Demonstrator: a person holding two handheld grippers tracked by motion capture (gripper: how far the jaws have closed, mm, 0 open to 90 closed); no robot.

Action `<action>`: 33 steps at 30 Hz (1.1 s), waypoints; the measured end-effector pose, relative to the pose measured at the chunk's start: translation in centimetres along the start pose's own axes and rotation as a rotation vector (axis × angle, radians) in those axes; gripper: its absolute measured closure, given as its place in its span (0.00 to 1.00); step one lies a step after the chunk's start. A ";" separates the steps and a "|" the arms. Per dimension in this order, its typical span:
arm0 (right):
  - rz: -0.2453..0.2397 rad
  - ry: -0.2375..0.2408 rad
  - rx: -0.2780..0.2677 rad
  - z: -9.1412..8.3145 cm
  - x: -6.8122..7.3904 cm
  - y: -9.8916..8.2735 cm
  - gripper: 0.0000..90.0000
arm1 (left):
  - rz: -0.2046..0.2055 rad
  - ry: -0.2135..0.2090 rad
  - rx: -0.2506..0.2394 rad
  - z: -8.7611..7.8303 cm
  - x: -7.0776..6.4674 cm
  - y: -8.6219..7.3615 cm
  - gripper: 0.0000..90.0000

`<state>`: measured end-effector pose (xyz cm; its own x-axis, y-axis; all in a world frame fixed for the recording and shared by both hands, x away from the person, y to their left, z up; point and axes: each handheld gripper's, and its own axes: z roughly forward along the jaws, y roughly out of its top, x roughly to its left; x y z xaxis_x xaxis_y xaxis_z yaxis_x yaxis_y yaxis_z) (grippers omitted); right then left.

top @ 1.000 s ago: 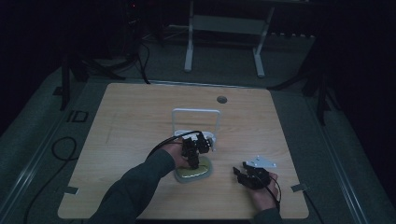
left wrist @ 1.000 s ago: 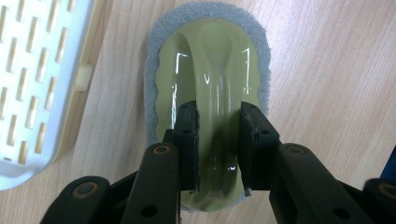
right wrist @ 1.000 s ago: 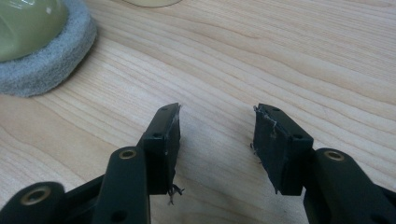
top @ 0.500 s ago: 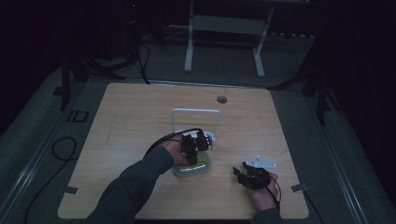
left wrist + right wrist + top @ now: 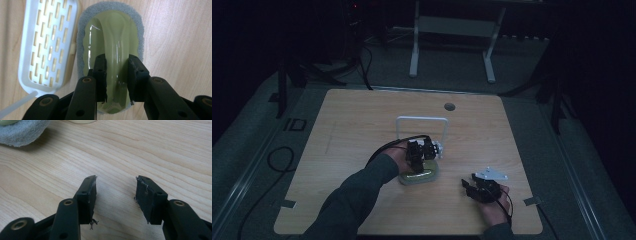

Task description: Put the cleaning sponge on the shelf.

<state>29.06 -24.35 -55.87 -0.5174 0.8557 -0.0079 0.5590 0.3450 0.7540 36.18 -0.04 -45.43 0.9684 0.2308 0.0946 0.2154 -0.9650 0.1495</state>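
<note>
Now the left claw (image 5: 117, 75) is pinched on the raised green handle of the scrubber (image 5: 110, 35), whose grey pad lies flat on the worktop (image 5: 362, 115). A white slotted tray (image 5: 47, 42) lies just beside it at 9 o'clock. Against the earlier frames, the hand has hardly shifted and the grip looks settled, so a lift seems ready, though the dim high view leaves this uncertain. At 4 o'clock, well apart, the right claw (image 5: 116, 192) is held spread and empty.
</note>
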 end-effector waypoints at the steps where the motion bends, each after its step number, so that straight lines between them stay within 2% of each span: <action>1: 0.000 0.000 0.000 0.0 0.0 0.0 0.56 | 0.005 0.005 -0.003 0.0 0.1 0.0 0.80; 9: -0.001 -0.001 0.000 0.0 0.0 0.0 0.56 | 0.041 0.041 -0.040 -0.2 0.6 -0.4 0.80; 17: -0.001 -0.001 0.000 0.0 0.0 0.0 0.56 | 0.070 0.066 -0.051 -0.3 0.8 -0.6 0.79; 23: -0.001 -0.001 0.000 0.0 0.0 0.0 0.56 | 0.071 0.080 -0.061 -0.1 1.0 -0.6 0.79; 26: 0.000 -0.001 0.000 0.0 0.0 0.0 0.56 | 0.076 0.118 -0.065 -0.1 1.2 -0.7 0.79; 33: -0.001 0.000 0.001 0.0 0.0 0.0 0.56 | 0.083 0.138 -0.076 0.0 1.5 -0.7 0.79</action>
<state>29.03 -24.32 -55.87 -0.5176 0.8556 -0.0088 0.5590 0.3459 0.7536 37.44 1.00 -45.35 0.9549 0.1703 0.2434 0.1200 -0.9706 0.2087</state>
